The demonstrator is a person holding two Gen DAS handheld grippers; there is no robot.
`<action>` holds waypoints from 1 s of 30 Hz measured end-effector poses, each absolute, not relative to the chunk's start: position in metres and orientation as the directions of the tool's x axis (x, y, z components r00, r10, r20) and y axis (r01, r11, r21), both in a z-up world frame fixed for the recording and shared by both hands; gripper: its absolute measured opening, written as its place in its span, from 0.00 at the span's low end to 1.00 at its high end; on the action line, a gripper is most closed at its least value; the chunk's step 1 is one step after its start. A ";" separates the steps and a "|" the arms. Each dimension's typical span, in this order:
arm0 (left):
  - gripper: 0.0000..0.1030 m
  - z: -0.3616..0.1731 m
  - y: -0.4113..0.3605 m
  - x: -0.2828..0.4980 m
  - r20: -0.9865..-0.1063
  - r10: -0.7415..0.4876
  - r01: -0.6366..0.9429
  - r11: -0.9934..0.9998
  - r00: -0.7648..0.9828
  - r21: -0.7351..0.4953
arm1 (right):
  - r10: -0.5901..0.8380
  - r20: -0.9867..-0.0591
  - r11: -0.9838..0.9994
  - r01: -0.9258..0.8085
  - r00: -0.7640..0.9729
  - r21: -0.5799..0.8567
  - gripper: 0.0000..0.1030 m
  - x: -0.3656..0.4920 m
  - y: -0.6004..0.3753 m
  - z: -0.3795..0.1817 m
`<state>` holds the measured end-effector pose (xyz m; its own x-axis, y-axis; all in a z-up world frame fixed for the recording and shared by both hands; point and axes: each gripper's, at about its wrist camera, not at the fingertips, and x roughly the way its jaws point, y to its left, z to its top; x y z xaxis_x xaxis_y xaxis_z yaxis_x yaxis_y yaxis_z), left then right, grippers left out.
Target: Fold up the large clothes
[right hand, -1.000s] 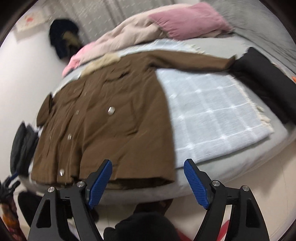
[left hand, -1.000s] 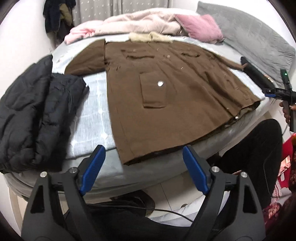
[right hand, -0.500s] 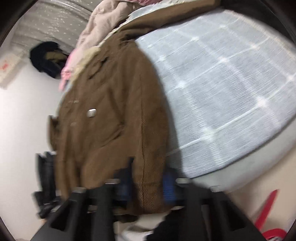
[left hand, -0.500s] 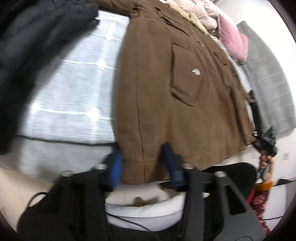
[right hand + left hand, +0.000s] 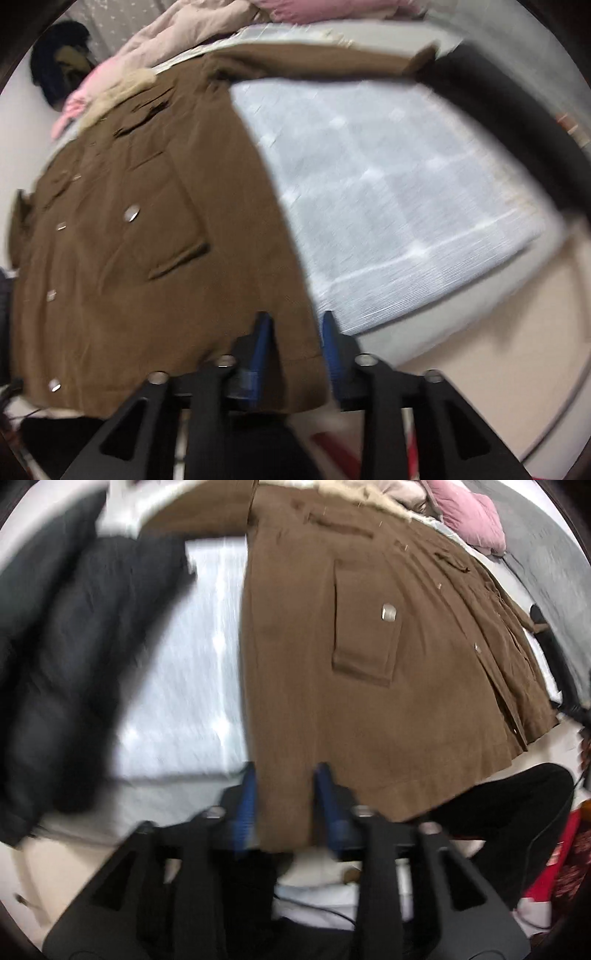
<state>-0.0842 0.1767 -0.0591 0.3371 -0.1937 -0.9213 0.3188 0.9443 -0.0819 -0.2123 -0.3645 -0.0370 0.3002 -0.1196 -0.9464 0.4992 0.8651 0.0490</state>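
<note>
Fingers (image 5: pixel 248 794) of both grippers pinch brown coat (image 5: pixel 332 664) hem.

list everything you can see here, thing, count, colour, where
coat: 1, brown, spread flat on the bed, hem at the near edge
fur collar: 1, cream, at the coat's far end
padded jacket: 1, black, left of the coat in the left view
blanket: 1, pale blue check, under the coat
cushion: 1, pink, far side of the bed
pale pink garment: 1, far side, beside the collar
left gripper: 1, black with blue fingers, shut on the coat's hem
right gripper: 1, same, shut on the hem
</note>
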 end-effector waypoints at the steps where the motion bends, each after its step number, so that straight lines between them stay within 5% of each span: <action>1: 0.69 -0.051 0.175 -0.082 -0.909 -0.177 0.330 0.943 0.377 -0.047 | -0.179 -0.935 0.865 0.502 0.308 -0.001 0.43 -0.209 -0.361 -0.025; 5: 0.74 -0.020 0.169 -0.058 -0.864 -0.140 0.323 0.946 0.484 0.028 | -0.175 -0.891 0.882 0.468 0.419 0.047 0.60 -0.190 -0.347 0.016; 15: 0.81 -0.004 0.134 0.074 -0.814 -0.001 0.197 0.970 0.581 0.140 | -0.014 -0.821 0.914 0.340 0.571 0.221 0.67 -0.057 -0.283 0.052; 20: 0.81 -0.029 0.119 0.150 -0.781 0.136 0.088 0.967 0.610 0.237 | 0.032 -0.785 0.929 0.271 0.619 0.253 0.73 -0.007 -0.254 0.024; 27: 0.80 -0.056 0.111 0.245 -0.739 0.272 -0.057 0.951 0.617 0.303 | 0.014 -0.859 0.948 0.267 0.512 0.175 0.73 0.028 -0.242 -0.029; 29: 0.48 -0.060 0.116 0.261 -0.734 0.313 -0.079 0.939 0.603 0.335 | 0.041 -0.848 0.941 0.264 0.528 0.210 0.73 0.034 -0.246 -0.030; 30: 0.05 -0.058 0.120 0.266 -0.747 0.296 -0.067 0.945 0.595 0.321 | 0.049 -0.853 0.935 0.278 0.520 0.223 0.73 0.037 -0.250 -0.034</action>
<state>0.2663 0.1203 -0.0575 0.5953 0.2961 -0.7469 -0.0669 0.9447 0.3211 0.0374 -0.2503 -0.0338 0.5199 0.0486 -0.8529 0.2777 0.9345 0.2225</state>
